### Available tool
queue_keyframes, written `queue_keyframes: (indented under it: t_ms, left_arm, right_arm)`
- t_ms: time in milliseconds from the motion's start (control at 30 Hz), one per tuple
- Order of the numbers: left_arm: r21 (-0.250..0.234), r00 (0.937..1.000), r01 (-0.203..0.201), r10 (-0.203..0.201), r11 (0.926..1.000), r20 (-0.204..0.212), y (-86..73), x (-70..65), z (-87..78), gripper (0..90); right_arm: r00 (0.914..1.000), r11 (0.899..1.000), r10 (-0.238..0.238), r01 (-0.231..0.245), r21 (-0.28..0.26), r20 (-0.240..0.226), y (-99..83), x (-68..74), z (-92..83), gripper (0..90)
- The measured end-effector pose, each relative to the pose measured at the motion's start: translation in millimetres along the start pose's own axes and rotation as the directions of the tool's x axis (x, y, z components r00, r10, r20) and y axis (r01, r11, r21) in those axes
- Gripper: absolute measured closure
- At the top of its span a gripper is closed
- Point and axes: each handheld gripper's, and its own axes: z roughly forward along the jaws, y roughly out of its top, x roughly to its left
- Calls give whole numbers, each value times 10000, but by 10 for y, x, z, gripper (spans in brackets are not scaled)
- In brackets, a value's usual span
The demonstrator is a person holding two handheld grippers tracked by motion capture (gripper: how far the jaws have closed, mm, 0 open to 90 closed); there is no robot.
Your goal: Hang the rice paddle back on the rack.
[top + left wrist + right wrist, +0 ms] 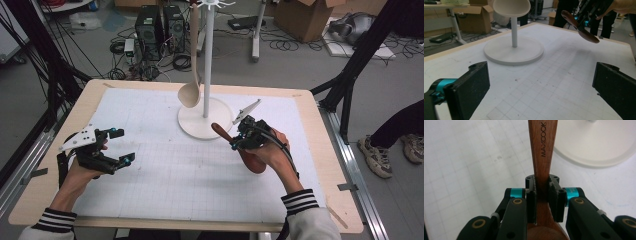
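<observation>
Above the mat, the right gripper (239,138) pinches the dark wooden spoon (543,150) near its neck, lifted beside the white stand (205,120); hanging it seems not yet done, while the left gripper (120,146) waits with jaws spread

The left claw (121,146) sits low at the left, held in the person's left hand (82,167), its forearm in a striped cuff coming up from the near edge. Its two black jaws stand wide apart with nothing between them, pointing toward the right. The right claw (236,138) is held higher by the right hand (272,152), angled toward the far left, its jaws pressed close on both sides of something narrow.
</observation>
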Motion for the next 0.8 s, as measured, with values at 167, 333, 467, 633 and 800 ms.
queue_keyframes:
  t_ms: [167, 333, 467, 633, 800]
  left_arm:
    - [-21, 10000, -31, 31, 10000, -55, 86, -28, 27, 17]
    - [-51, 10000, -80, 80, 10000, -11, 179, -52, 49, 17]
    - [-47, 9999, -131, 131, 9999, 8, 262, -68, 69, 17]
    - [-80, 9999, -119, 119, 9999, -50, 365, -86, 93, 17]
    - [-149, 9998, -203, 203, 9997, -46, 491, -110, 128, 17]
  right_arm:
    - [9999, 9957, 97, -93, -918, 46, -10, 18, -100, 792]
    - [9999, 9847, 170, -171, -1735, -25, -13, 39, -177, 792]
    - [9998, 9720, 221, -215, -2341, -3, -6, 56, -227, 792]
    - [9997, 9507, 236, -241, -3091, -52, 11, 78, -271, 792]
    - [9991, 9162, 349, -418, -3986, -245, 35, 109, -299, 792]
